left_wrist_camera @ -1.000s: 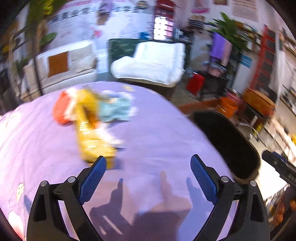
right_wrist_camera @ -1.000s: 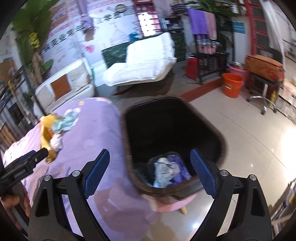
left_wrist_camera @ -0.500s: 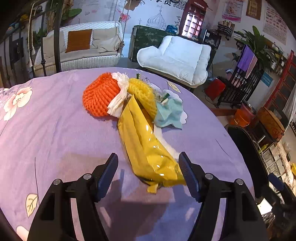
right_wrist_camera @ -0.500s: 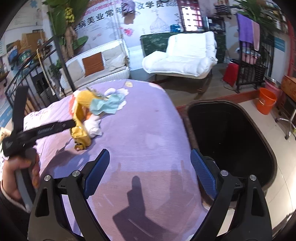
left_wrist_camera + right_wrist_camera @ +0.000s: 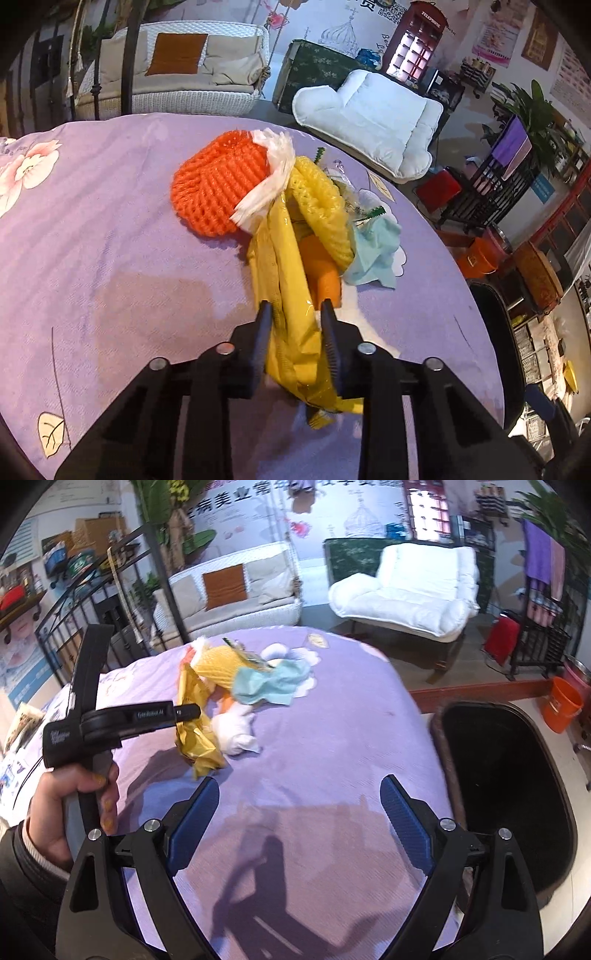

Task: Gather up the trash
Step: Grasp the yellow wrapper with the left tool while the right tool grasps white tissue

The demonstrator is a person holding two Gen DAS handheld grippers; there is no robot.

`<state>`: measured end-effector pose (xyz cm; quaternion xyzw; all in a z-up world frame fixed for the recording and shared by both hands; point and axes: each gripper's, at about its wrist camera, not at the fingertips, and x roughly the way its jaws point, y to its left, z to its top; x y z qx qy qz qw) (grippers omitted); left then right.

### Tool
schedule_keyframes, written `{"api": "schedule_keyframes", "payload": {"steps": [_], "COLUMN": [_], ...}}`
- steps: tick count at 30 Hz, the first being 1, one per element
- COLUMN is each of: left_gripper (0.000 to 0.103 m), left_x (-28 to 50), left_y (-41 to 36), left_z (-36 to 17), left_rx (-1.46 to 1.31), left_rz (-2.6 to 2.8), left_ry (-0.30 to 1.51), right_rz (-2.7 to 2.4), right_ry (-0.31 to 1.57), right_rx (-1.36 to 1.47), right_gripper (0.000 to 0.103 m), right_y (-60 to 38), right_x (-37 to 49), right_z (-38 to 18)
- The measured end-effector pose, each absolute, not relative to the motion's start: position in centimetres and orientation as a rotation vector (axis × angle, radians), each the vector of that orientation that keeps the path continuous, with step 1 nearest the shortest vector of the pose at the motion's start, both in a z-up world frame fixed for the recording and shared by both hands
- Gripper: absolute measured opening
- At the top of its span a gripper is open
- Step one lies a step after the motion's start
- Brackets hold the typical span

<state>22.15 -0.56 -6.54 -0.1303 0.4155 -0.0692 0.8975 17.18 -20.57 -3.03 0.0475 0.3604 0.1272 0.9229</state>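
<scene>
A heap of trash lies on the purple tablecloth [image 5: 110,258]: an orange foam net [image 5: 218,184], a yellow foam net [image 5: 321,206], a light blue paper [image 5: 376,254] and a long yellow wrapper [image 5: 288,258]. My left gripper [image 5: 295,306] is closing, and its pads squeeze the near end of the yellow wrapper. In the right wrist view the same wrapper [image 5: 195,734] hangs crumpled under the left gripper [image 5: 190,712], beside a white tissue [image 5: 236,731]. My right gripper [image 5: 299,784] stands wide open above bare cloth, nothing between its fingers, short of the heap.
A black trash bin [image 5: 498,775] stands on the floor right of the table edge. A person's hand [image 5: 74,786] holds the left gripper's handle at the left. A white armchair [image 5: 406,587], a wicker sofa [image 5: 236,590] and an orange bucket [image 5: 561,705] lie beyond.
The left gripper went from the table edge to the heap and closed from wide open onto the yellow wrapper. The right gripper swung left from over the bin to over the table, still open.
</scene>
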Motion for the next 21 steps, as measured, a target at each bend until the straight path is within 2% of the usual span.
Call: {"api": "schedule_keyframes", "payload": {"steps": [3, 16, 20, 21], "left_gripper": [0.013, 0.011, 0.011, 0.011], "left_x": [21.5, 16.3, 15.5, 15.4], "left_y": [0.3, 3.0, 3.5, 3.6], "left_z": [-6.8, -3.6, -3.1, -3.0], "left_rx": [-0.290, -0.307, -0.319, -0.322], "left_rz": [-0.143, -0.133, -0.128, -0.128], "left_ry": [0.875, 0.759, 0.738, 0.736], "right_rz": [0.313, 0.413, 0.437, 0.440], "right_ry": [0.776, 0.949, 1.005, 1.021], "right_rx": [0.087, 0.044, -0.034, -0.045], "right_gripper": [0.088, 0.076, 0.063, 0.057], "right_y": [-19.0, -13.2, -10.3, -9.7], "right_x": [18.6, 26.4, 28.5, 29.1], "right_z": [-3.5, -6.4, -7.7, -8.1]}}
